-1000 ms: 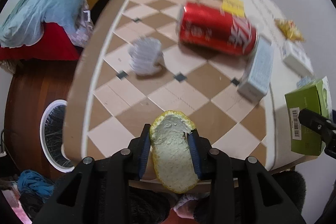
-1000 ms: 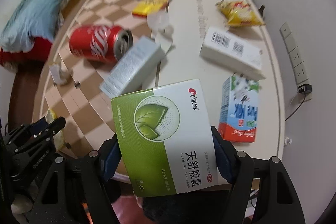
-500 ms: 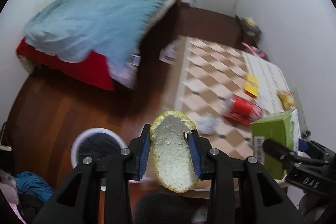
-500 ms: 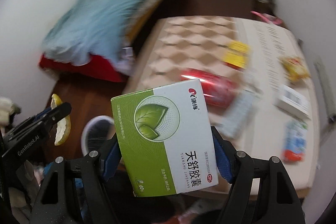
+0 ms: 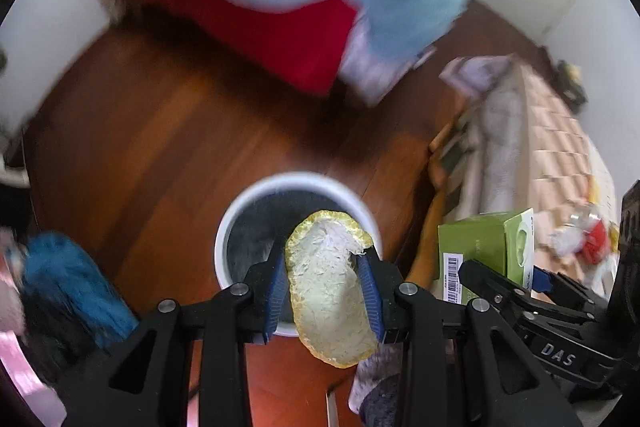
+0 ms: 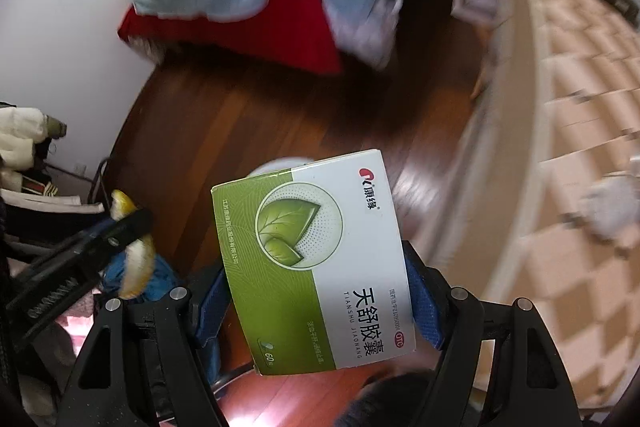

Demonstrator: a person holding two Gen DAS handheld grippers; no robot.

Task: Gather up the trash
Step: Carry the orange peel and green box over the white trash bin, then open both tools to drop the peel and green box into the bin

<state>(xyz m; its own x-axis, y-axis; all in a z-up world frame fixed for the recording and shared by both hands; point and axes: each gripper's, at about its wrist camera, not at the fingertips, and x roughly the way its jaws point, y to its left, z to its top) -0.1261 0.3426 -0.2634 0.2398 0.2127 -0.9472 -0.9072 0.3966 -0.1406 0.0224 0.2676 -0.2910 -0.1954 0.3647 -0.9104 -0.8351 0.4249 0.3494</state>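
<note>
Left gripper (image 5: 326, 291) pads clamp a citrus peel (image 5: 328, 291) by its long edges, w/ the tip over the white bin (image 5: 240, 211) on the floor. Peel looks light, soft, prob. bends easily. Right gripper (image 6: 316, 291) is pinched on a green-white medicine box (image 6: 312, 259) by its sides; stiff, light card. Bin's inside is dark, contents can't be told.

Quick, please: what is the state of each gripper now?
Left gripper: closed on the peel.
Right gripper: closed on the green box.
</note>
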